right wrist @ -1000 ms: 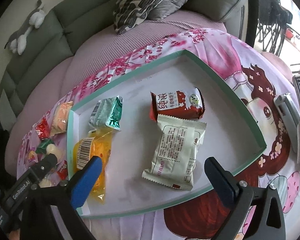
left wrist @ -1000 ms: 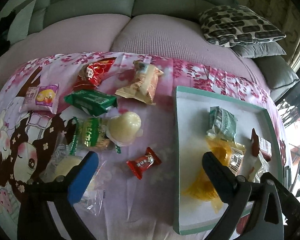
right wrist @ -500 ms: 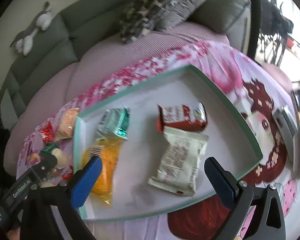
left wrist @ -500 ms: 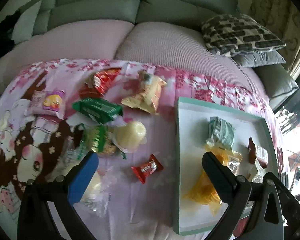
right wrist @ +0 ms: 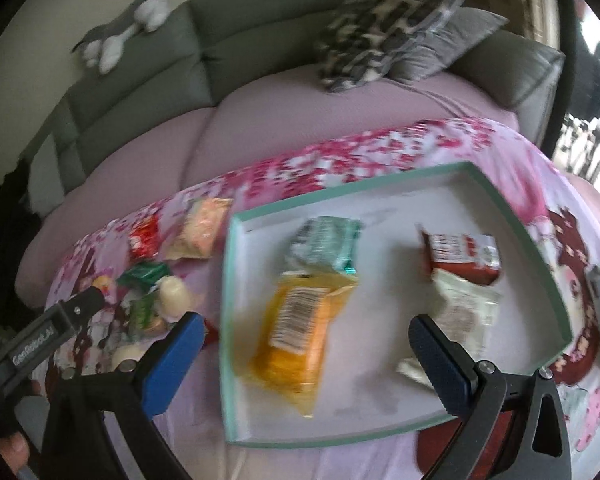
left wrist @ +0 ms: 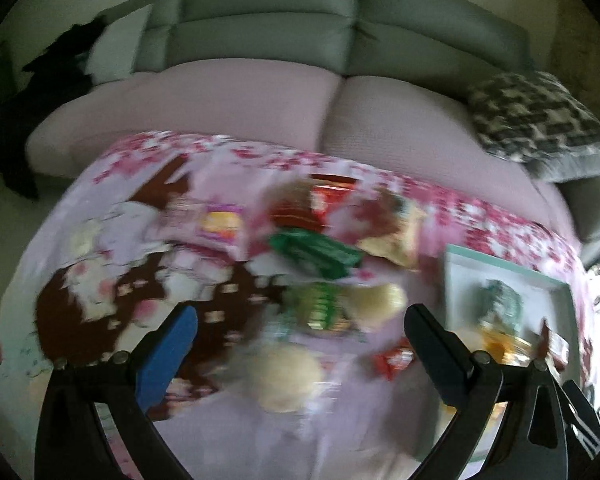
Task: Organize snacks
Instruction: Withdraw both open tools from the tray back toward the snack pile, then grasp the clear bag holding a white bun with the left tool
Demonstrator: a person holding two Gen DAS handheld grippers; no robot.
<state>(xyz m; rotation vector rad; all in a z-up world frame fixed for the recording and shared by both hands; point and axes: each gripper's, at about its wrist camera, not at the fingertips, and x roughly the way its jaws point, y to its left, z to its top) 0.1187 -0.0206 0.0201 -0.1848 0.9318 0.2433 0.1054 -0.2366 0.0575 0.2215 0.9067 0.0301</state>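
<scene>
White packet (right wrist: 462, 320) shows only in right view; both grippers' fingers spread apart, holding nothing.

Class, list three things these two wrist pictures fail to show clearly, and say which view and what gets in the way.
1. Left wrist view: motion blur smears the loose snacks; the green packet has no legible print.
2. Left wrist view: the tray is cut off by the right finger of the left tool.
3. Right wrist view: the white packet is partly covered by the right tool's finger, its label blurred.
</scene>
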